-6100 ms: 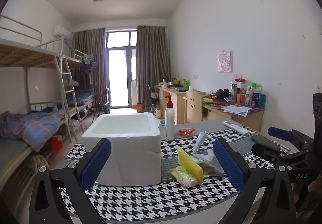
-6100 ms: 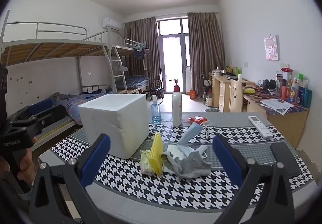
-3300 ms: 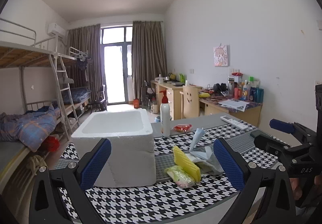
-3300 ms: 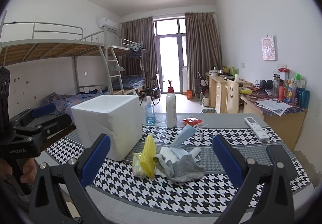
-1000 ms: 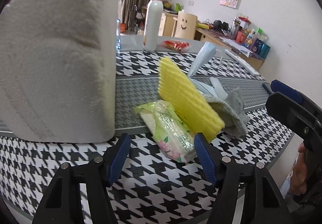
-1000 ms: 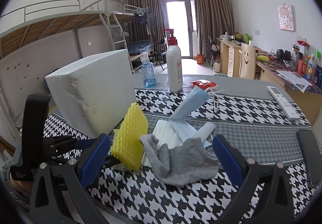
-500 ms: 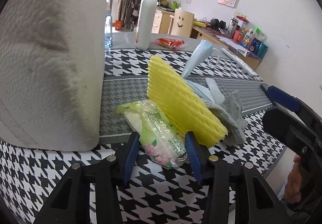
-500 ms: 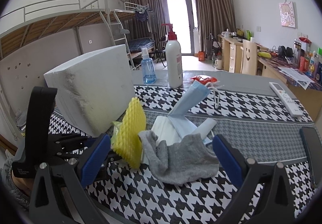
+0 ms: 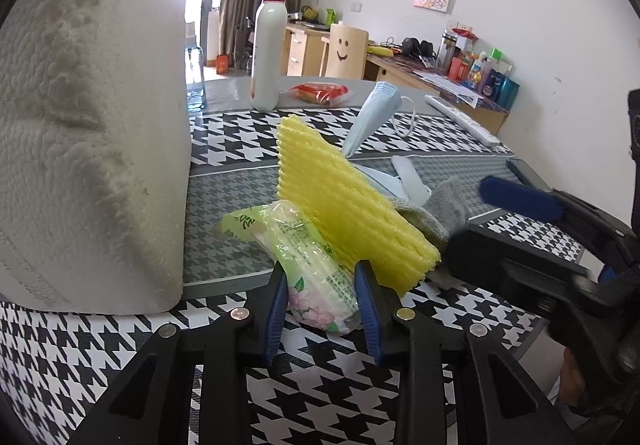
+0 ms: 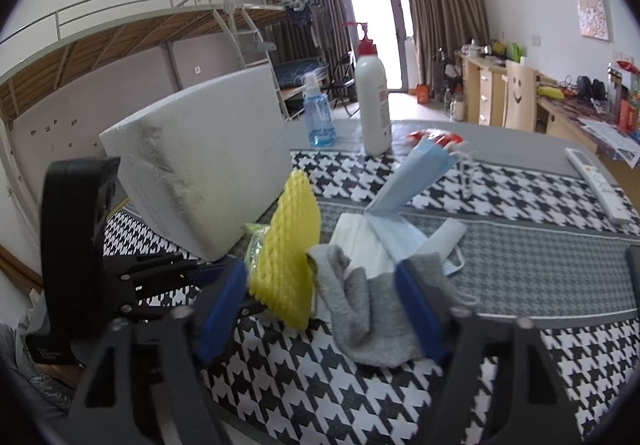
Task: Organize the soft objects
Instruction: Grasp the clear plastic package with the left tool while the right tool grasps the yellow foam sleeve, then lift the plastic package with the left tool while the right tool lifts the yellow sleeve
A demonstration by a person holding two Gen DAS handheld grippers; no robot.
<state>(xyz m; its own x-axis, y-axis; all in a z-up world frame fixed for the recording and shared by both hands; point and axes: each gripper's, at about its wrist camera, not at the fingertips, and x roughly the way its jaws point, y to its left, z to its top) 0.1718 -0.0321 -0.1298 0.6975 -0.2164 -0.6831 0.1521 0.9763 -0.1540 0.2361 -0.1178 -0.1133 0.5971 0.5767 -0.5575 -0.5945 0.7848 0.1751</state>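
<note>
Soft objects sit in a small heap on the houndstooth-patterned worktop (image 9: 120, 357), just right of a white foam box (image 9: 88, 149). In the left wrist view, the left tool (image 9: 320, 299) reaches in from 6 o'clock. Its blue pads are closing on a green tissue packet (image 9: 308, 265), which lies between them; each pad appears to press a side of the packet. A ridged yellow sponge (image 9: 340, 201) stands tilted on edge at 1 o'clock from the packet, touching it. A grey sock (image 9: 436, 209) lies behind the sponge toward 3 o'clock, and a light blue face mask (image 9: 372, 117) sticks up at 12 o'clock. Farther back stand a white pump bottle (image 9: 268, 53) and a red snack packet (image 9: 320, 91).

In the right wrist view, the right tool (image 10: 320, 309) enters from 6 o'clock with its jaws closing but wide apart. The sponge (image 10: 288, 257) and the sock (image 10: 360, 309) lie between its blue pads. The right pad overlaps the sock's edge; whether it presses the cloth, I cannot tell. The left pad stands just beside the sponge. The left tool (image 10: 208, 269) shows at 9 o'clock, low over the worktop (image 10: 520, 265). A blue spray bottle (image 10: 318, 113) stands beside the pump bottle (image 10: 374, 101).
</note>
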